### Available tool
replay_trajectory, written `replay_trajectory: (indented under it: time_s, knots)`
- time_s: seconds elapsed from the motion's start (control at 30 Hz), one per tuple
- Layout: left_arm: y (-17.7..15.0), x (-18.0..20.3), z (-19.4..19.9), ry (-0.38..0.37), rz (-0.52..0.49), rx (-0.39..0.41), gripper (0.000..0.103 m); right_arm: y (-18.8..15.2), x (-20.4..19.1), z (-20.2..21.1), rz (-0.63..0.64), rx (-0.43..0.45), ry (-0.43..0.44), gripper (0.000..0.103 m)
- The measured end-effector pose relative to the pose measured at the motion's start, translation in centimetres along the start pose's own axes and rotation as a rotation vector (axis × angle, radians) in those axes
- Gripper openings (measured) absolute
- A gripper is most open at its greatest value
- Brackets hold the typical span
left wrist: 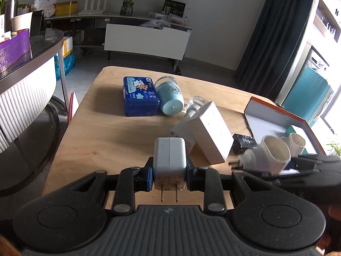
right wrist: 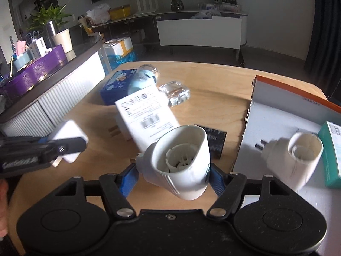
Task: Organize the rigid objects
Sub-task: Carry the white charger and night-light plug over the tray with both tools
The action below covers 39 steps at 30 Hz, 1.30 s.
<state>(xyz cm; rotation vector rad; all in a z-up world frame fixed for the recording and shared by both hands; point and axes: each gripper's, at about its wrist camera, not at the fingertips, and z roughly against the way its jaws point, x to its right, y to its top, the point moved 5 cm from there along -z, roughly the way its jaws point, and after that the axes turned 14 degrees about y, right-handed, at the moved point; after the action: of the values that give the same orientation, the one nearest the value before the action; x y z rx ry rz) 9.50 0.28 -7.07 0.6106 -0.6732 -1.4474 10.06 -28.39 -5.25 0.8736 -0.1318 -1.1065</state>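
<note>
Left claw (left wrist: 169, 171) pinching a white power adapter (left wrist: 169, 156) between blue pads, two flat prongs pointing back toward the camera, small grey print on the prong face too fine to read; held above the wooden desk (left wrist: 110, 136), near side of the white carton (left wrist: 210, 132). Right claw (right wrist: 173, 176) clamped on a white plug-in device with an open cup-shaped socket (right wrist: 183, 160), a scrap of blue lettering on its side cut off and unreadable; held above the desk just left of the orange-edged box lid (right wrist: 275, 115). Lying in that lid, a second white plug-in device (right wrist: 294, 160) of the same kind, metal pins toward the lid's left wall, and right of it, touching or nearly so, a teal box (right wrist: 332, 155) with a barcode label. Left of the lid, the white carton tilted, its label side showing barcodes and rows of small print, not legible. Between carton and lid, a black packet (right wrist: 213, 138) with pale lettering, blurred. Beyond the carton, a clear glass jar (right wrist: 174, 92) on its side, a pale blue cup (left wrist: 170, 98) on its side, and touching the cup, a blue tin (left wrist: 139, 96) with a cartoon figure and white Chinese characters. Small print along the lid's orange rim, unreadable.
</note>
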Motion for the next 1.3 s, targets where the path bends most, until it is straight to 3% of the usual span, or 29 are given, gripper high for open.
replay_trajectory:
  time_s: [0.53, 1.3]
  knots:
    - [-0.5, 1.2, 3.6, -0.021, -0.005, 0.03, 0.028, -1.4, -4.2, 5.3, -0.018, 0.087, 0.011, 0.084]
    - [-0.7, 4.8, 6.3, -0.087, -0.061, 0.057, 0.028, -3.4, -2.5, 11.8, -0.093, 0.176, -0.069, 0.084]
